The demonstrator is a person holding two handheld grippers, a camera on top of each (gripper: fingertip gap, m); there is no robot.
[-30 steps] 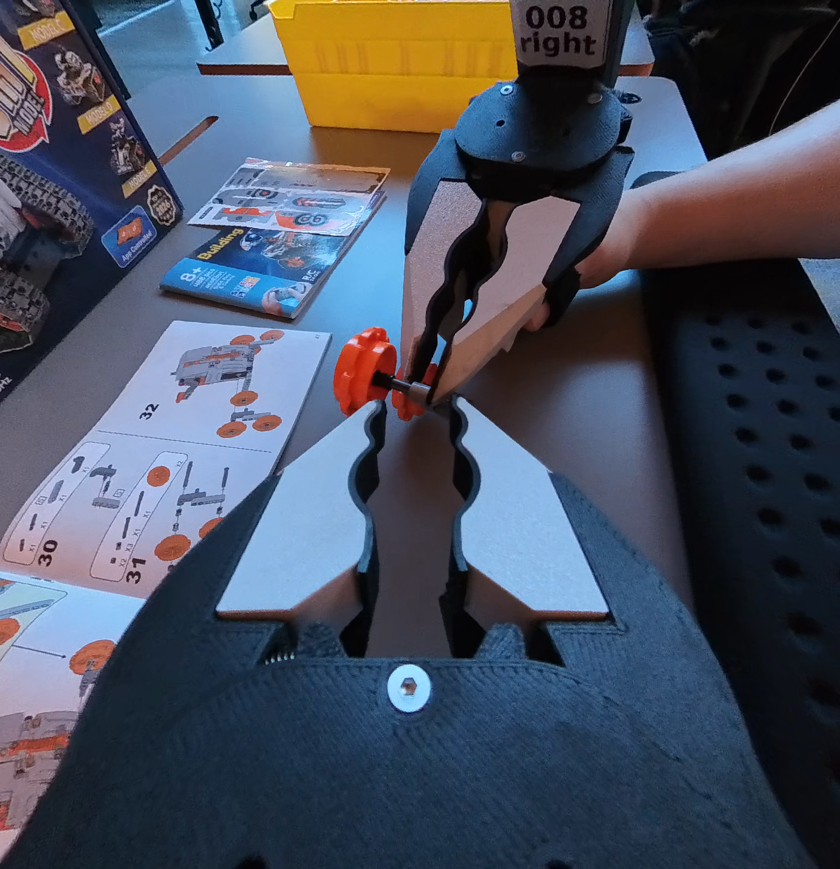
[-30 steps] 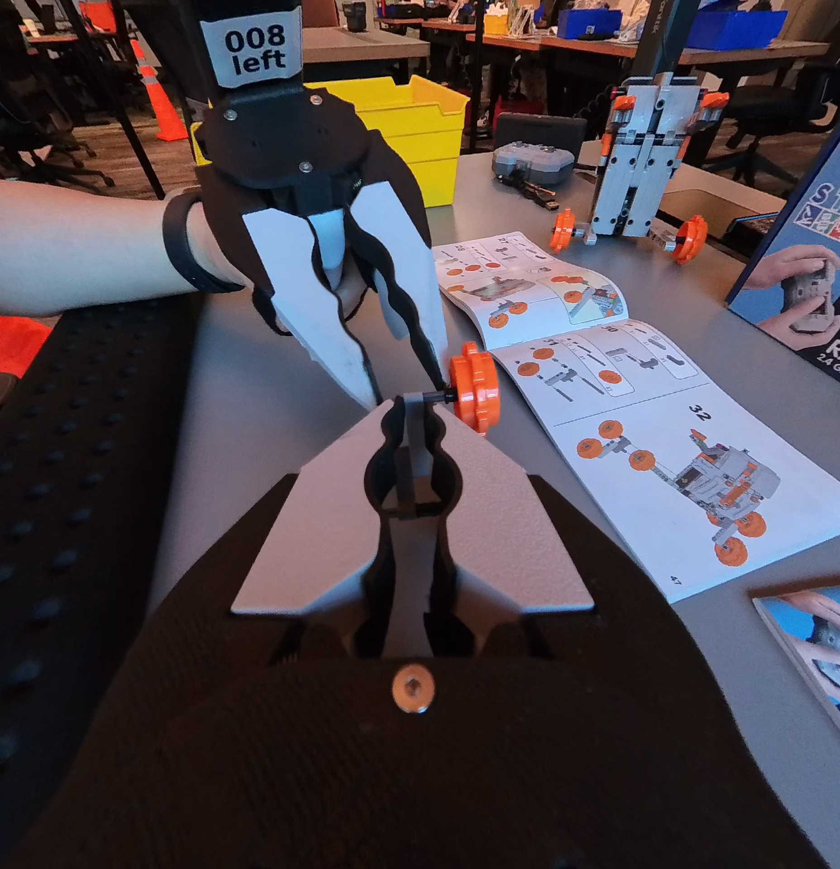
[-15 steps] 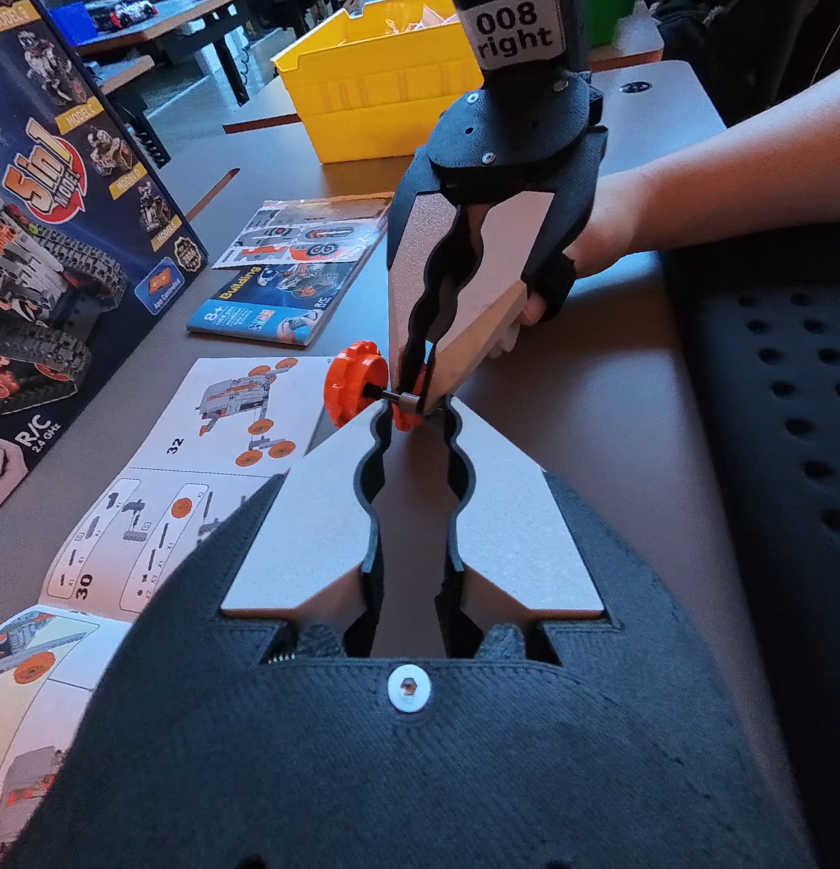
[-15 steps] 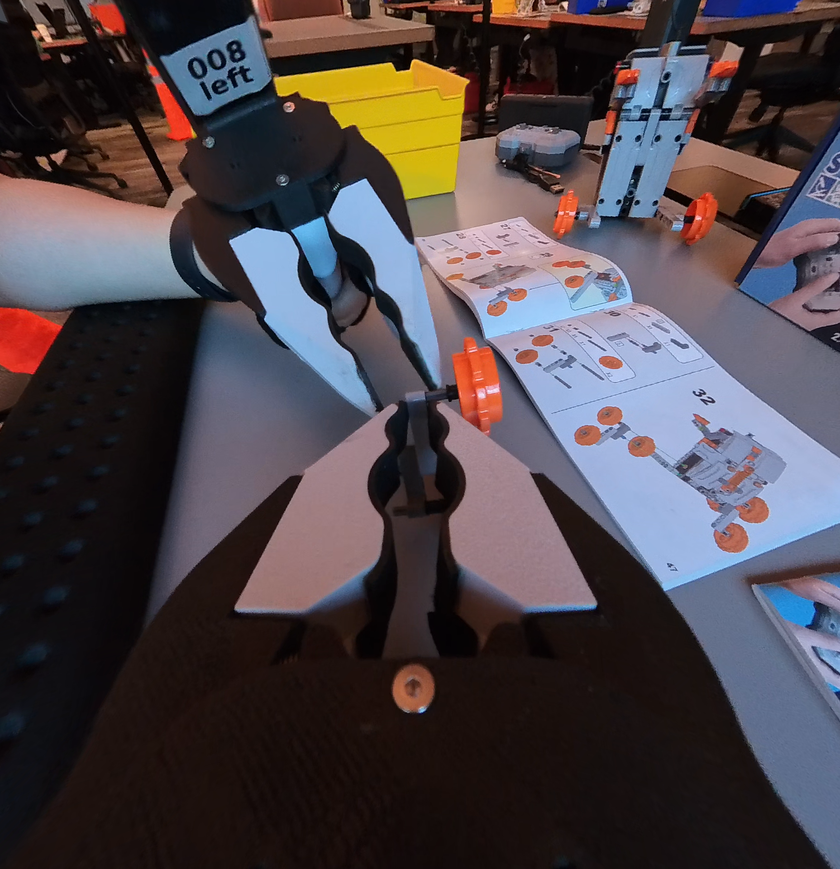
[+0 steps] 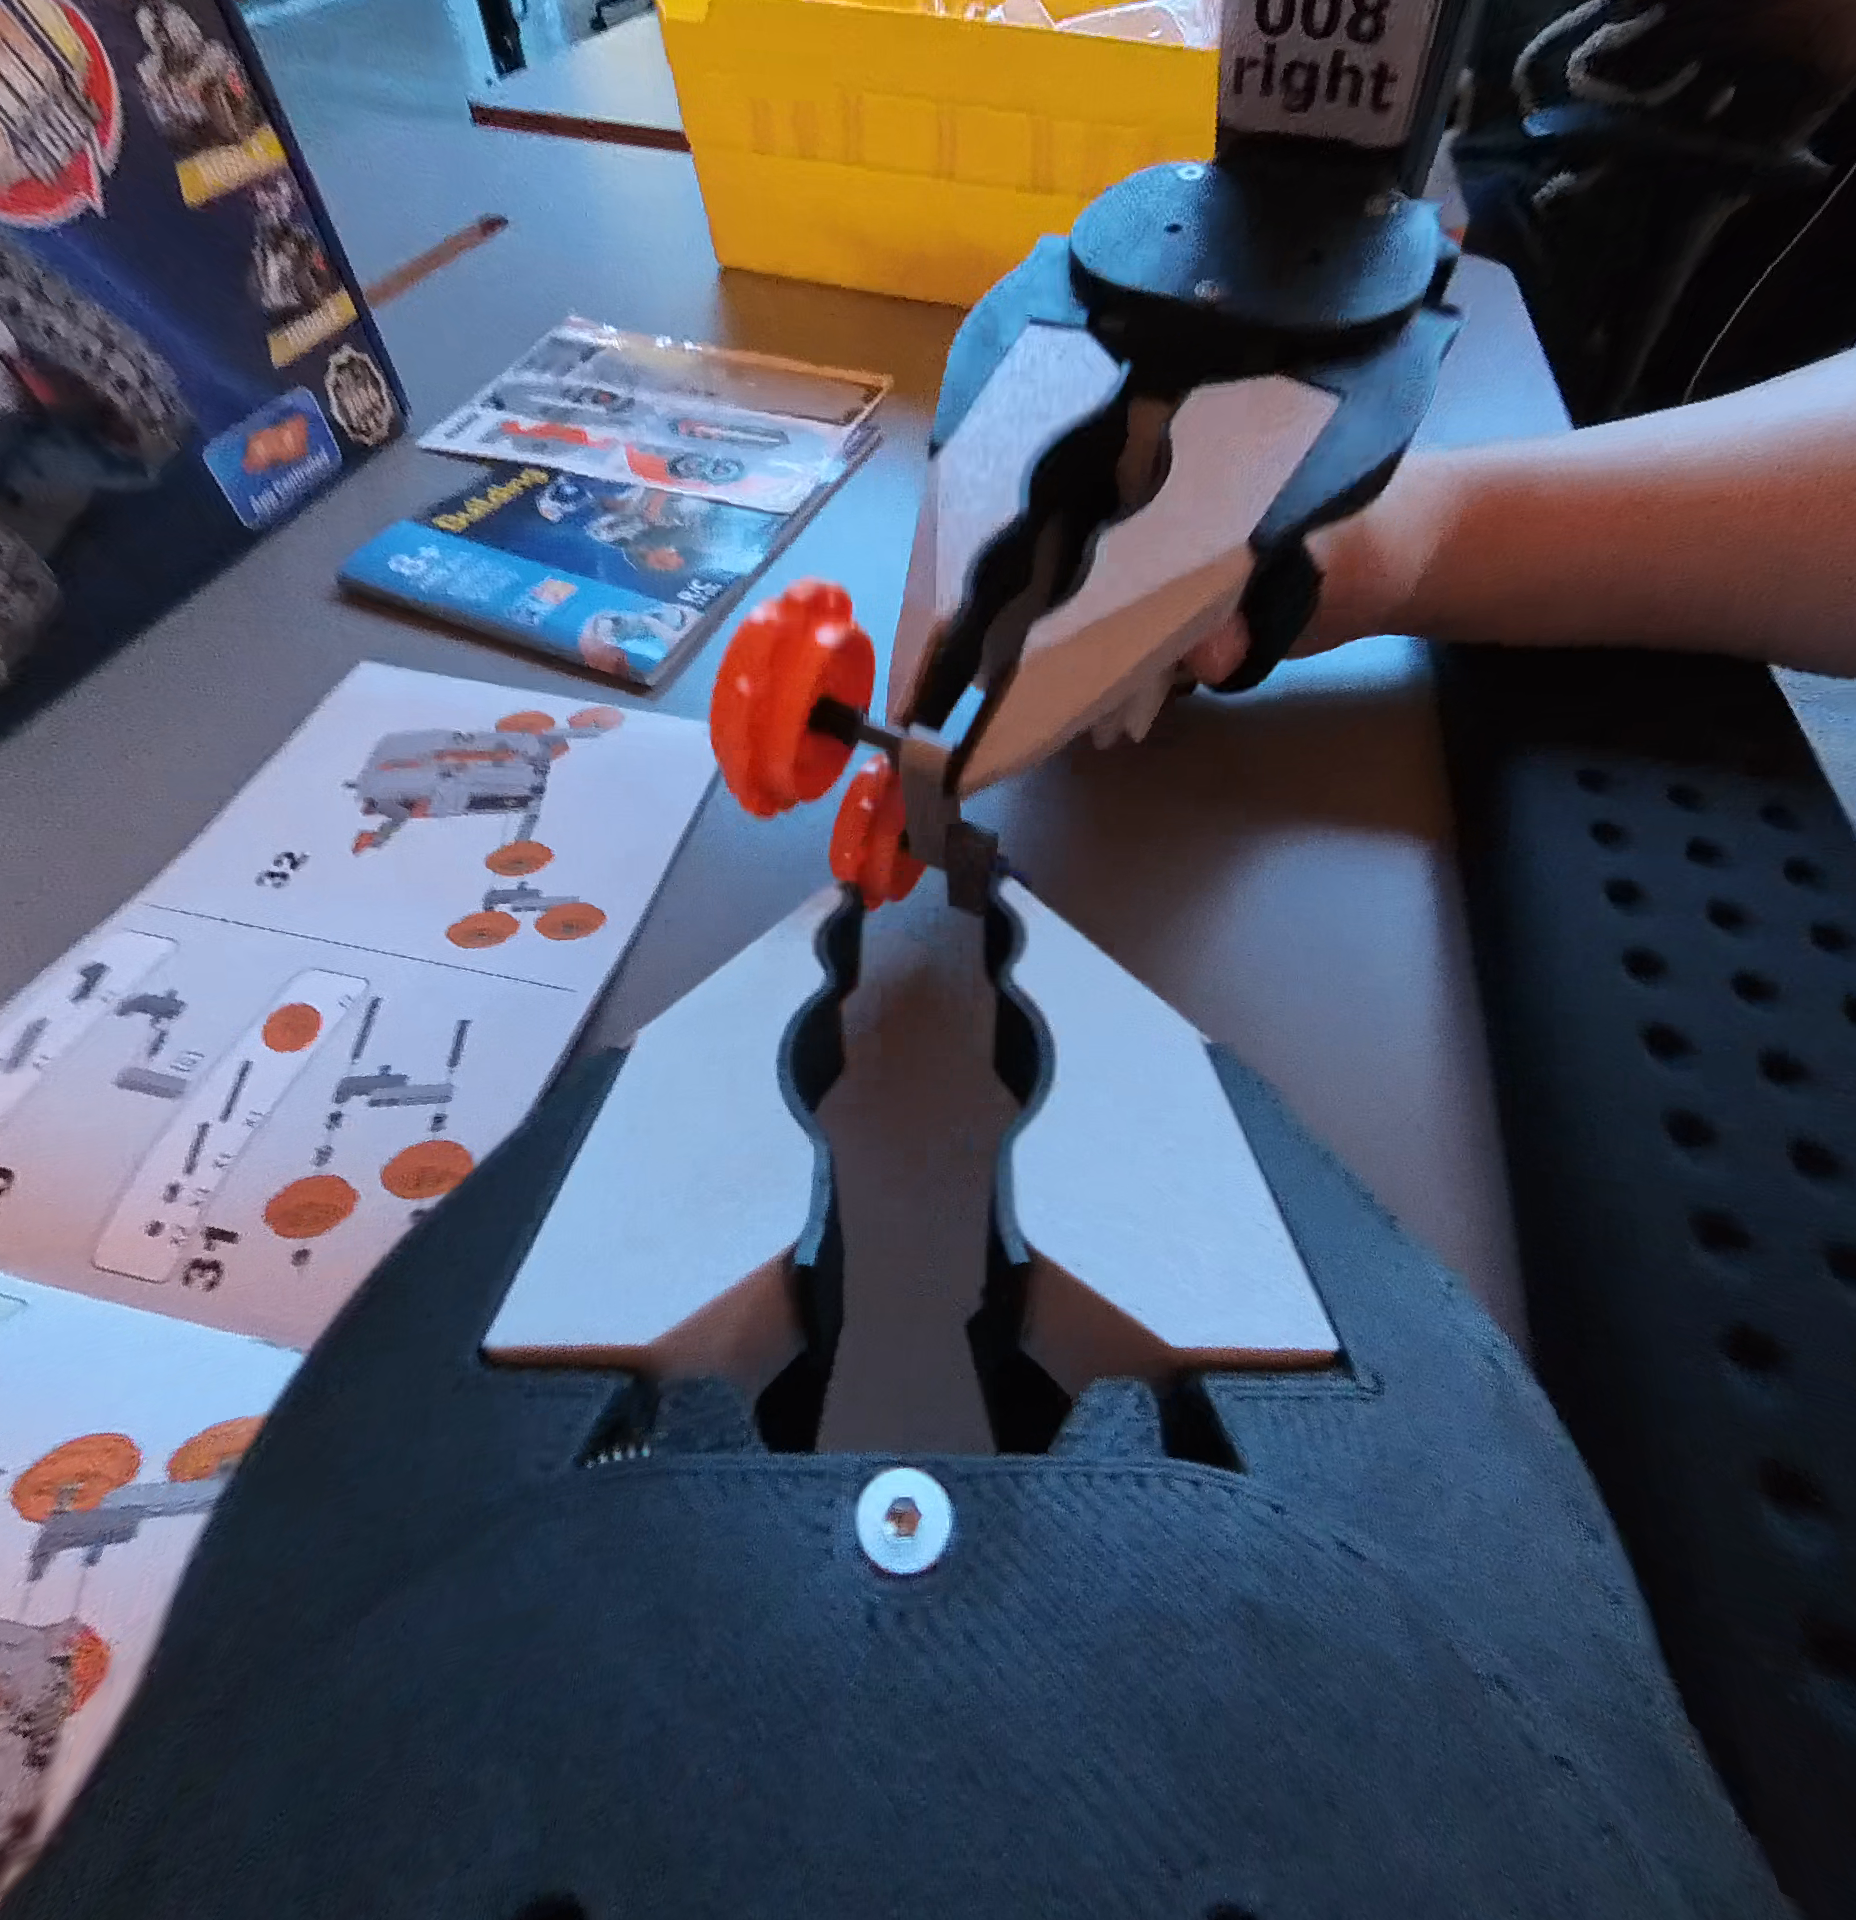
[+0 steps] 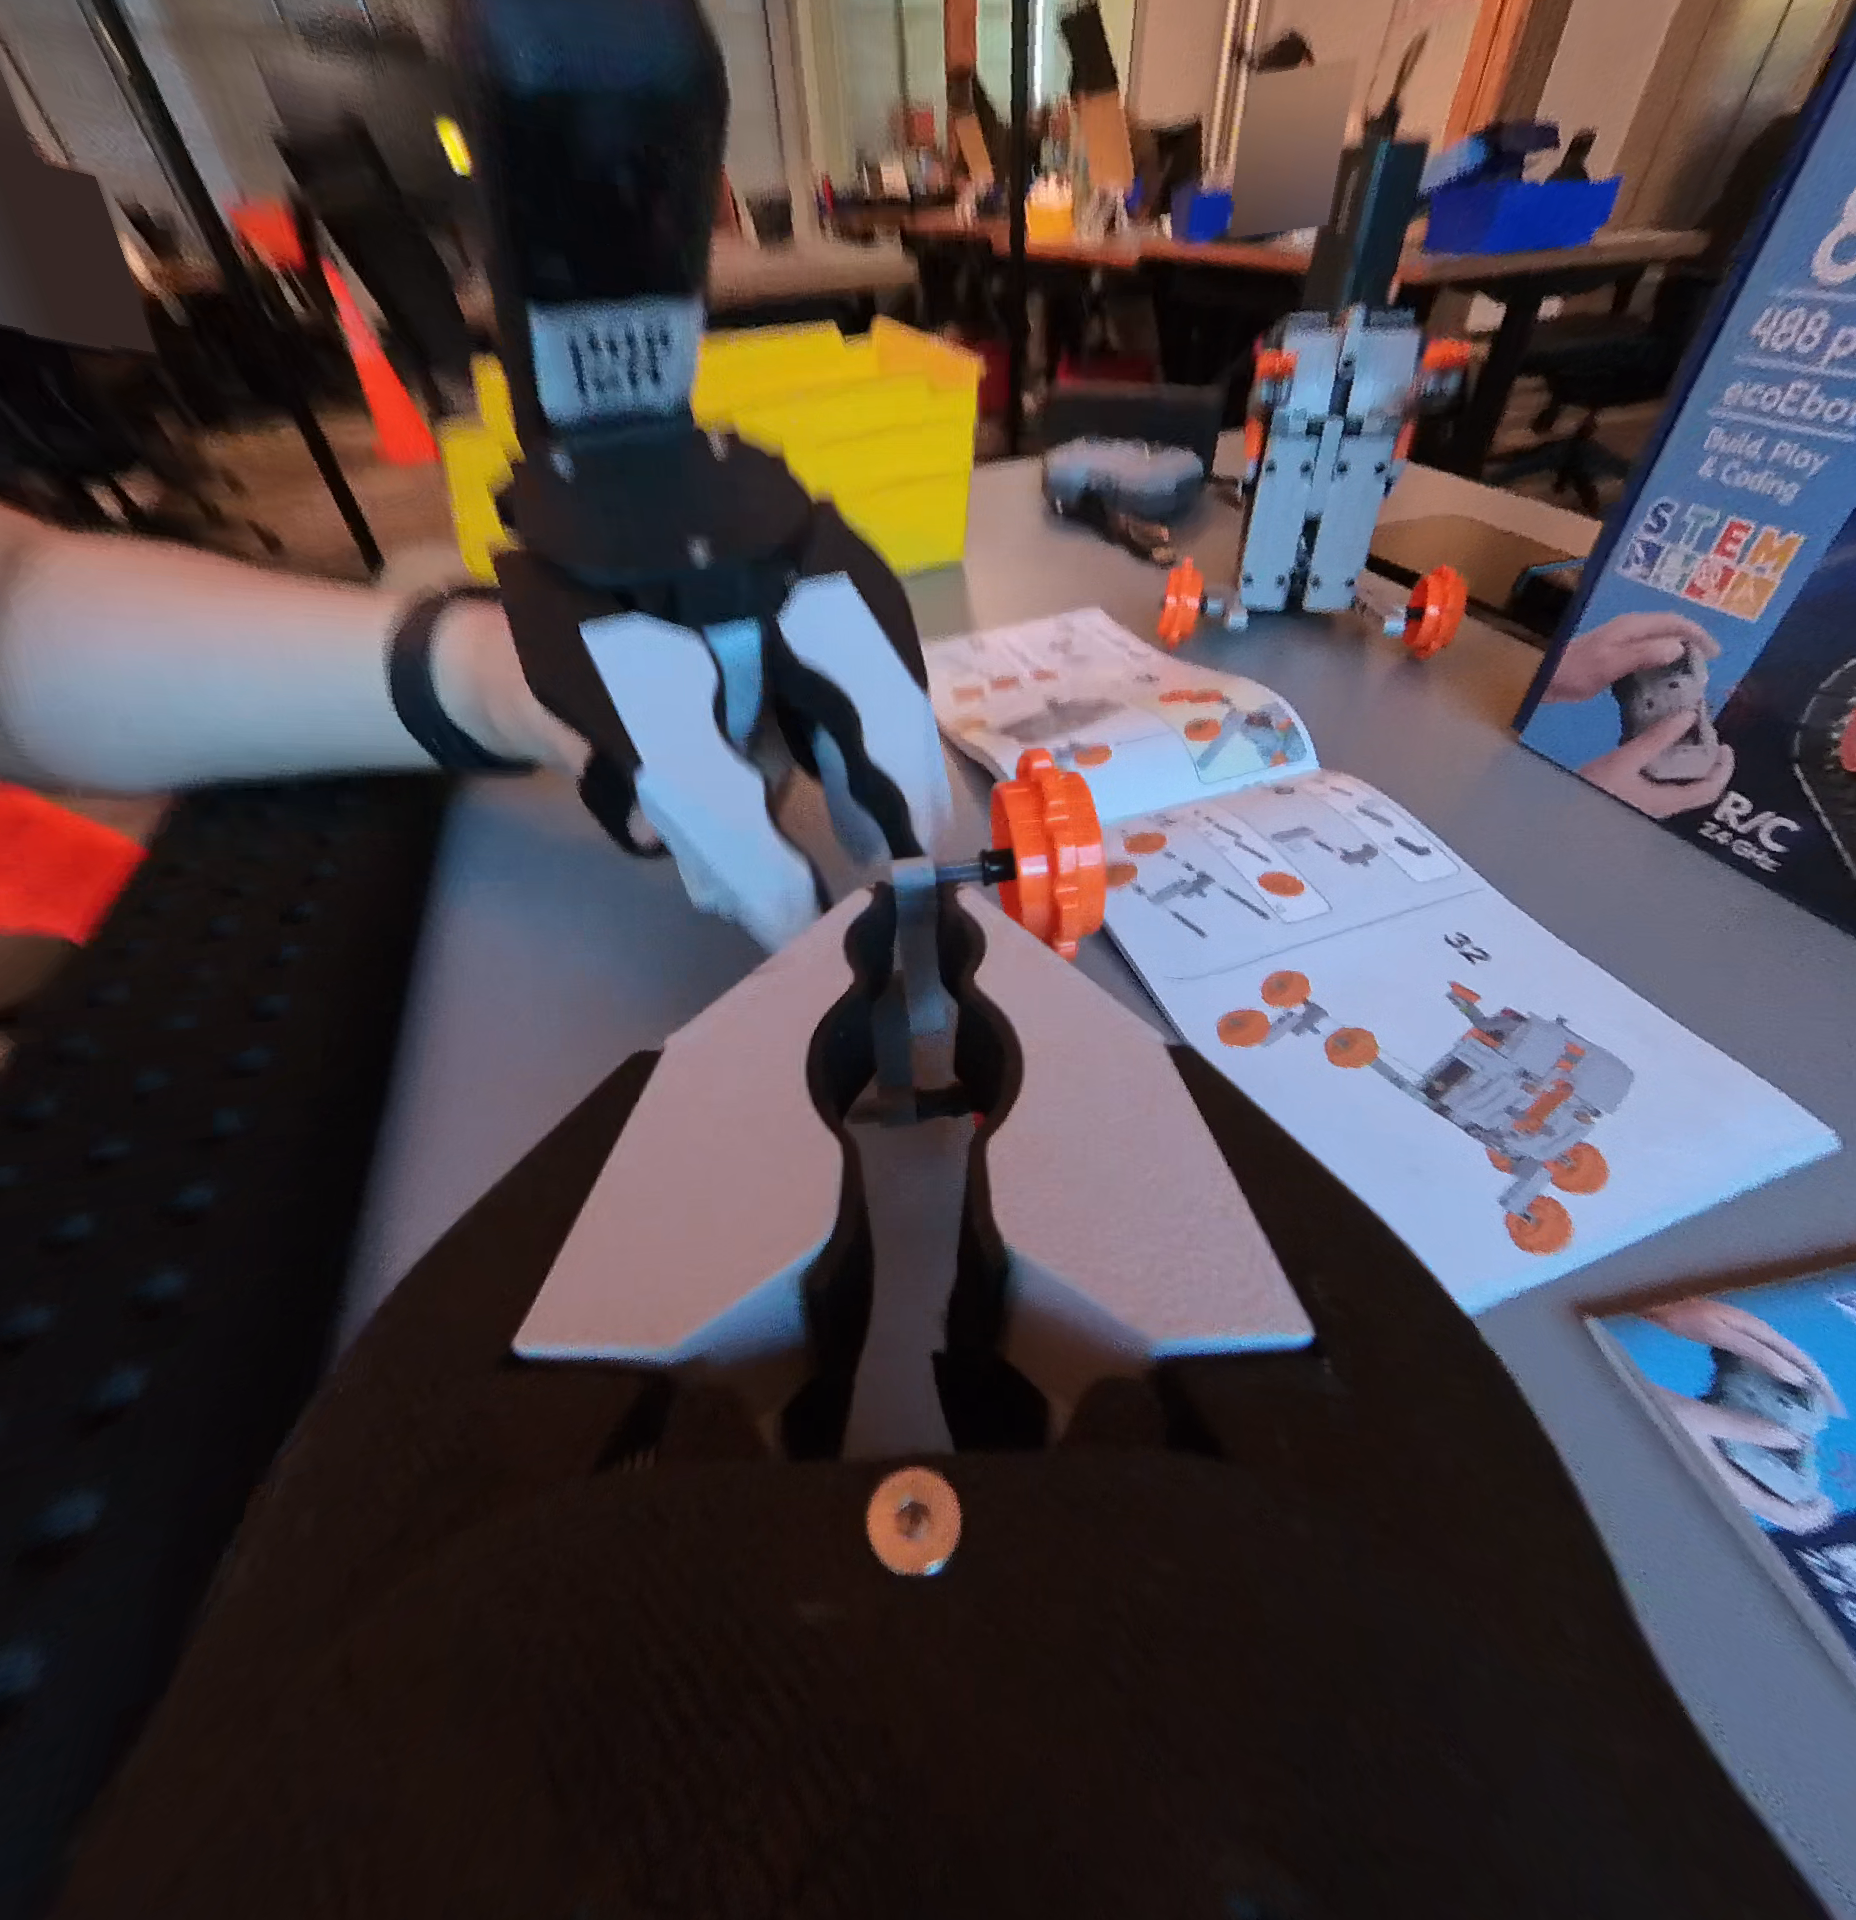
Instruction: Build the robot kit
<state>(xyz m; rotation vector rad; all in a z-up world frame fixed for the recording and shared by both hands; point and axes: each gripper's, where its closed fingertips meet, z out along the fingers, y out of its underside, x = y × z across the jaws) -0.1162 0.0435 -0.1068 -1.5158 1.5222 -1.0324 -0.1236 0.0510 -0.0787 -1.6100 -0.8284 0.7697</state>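
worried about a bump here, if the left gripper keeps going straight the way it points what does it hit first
Most likely the wheel piece held in the right gripper. It sits just past the tips of the left gripper, whose jaws stand apart around nothing. The right gripper's fingers are directly behind it, though depth is hard to judge.

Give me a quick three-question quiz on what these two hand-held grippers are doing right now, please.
1. True or false: the right gripper has its fingers closed on a grey beam whose axle carries an orange wheel.
2. What lies open on the table beside the grippers? A) an instruction booklet B) a laptop C) a road map
3. Fill in the blank: the fingers of the left gripper are ____, with a clear gap between them.

Key: 1 true; 2 A; 3 open.
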